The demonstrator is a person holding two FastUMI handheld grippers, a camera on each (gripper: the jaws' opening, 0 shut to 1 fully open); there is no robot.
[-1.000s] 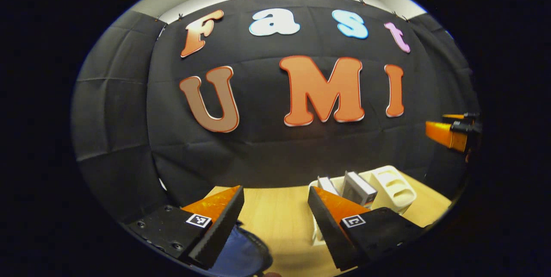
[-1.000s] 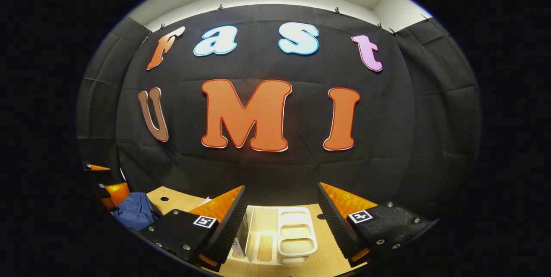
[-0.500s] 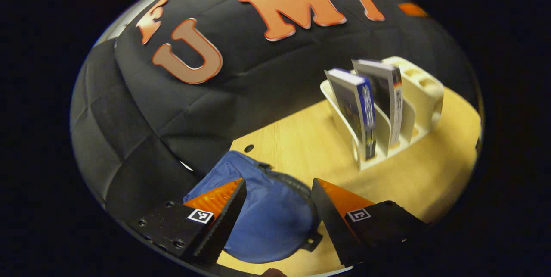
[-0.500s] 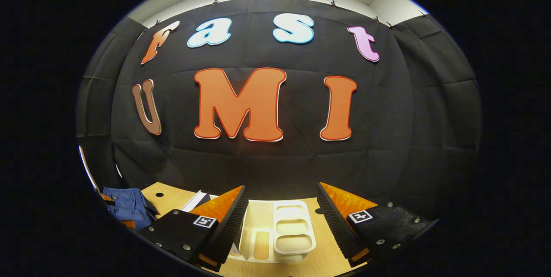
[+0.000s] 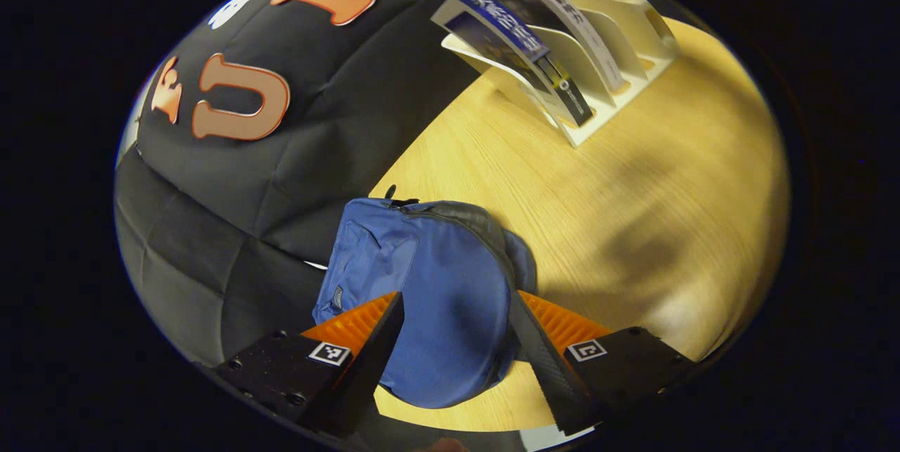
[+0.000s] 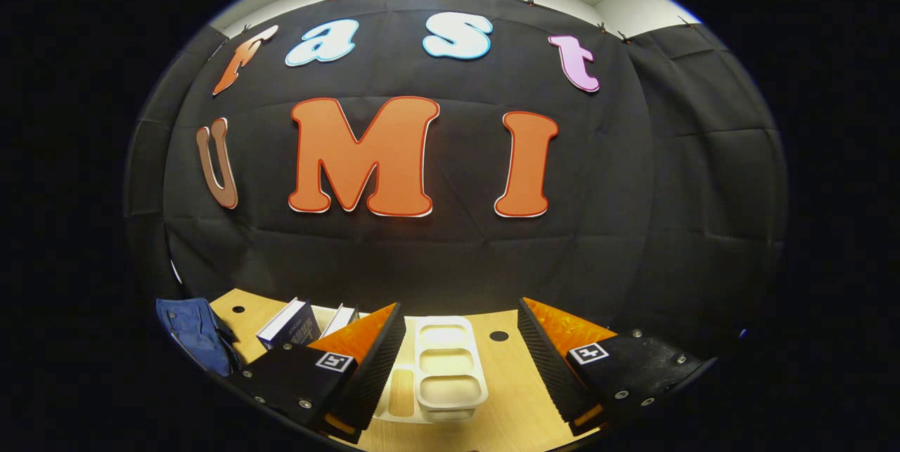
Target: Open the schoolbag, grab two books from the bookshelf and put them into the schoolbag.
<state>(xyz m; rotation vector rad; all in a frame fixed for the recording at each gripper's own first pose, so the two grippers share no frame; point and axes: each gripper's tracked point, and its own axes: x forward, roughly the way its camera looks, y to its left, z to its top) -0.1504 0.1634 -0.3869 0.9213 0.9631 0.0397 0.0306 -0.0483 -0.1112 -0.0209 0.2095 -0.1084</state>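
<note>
Blue fabric of the schoolbag (image 5: 429, 297) sits at the lower centre of the left gripper view, lying on the pale wooden bench (image 5: 633, 199) with its dark zipper edge curving along its upper right side; the zipper looks closed. The left hand-held gripper (image 5: 457, 339) hangs over the bag with its fingers spread wide, released and grasping nothing. At the upper right of that view a white bookshelf (image 5: 598, 37) stands on the bench, well apart from the bag, with two books (image 5: 520, 37) leaning in its slots. In the right gripper view the right hand-held gripper (image 6: 460, 360) is also released, fingers wide apart, with the bookshelf (image 6: 446, 375) between them at the bottom centre. The books (image 6: 292, 322) show at the lower left, the schoolbag (image 6: 193, 332) farther left.
</note>
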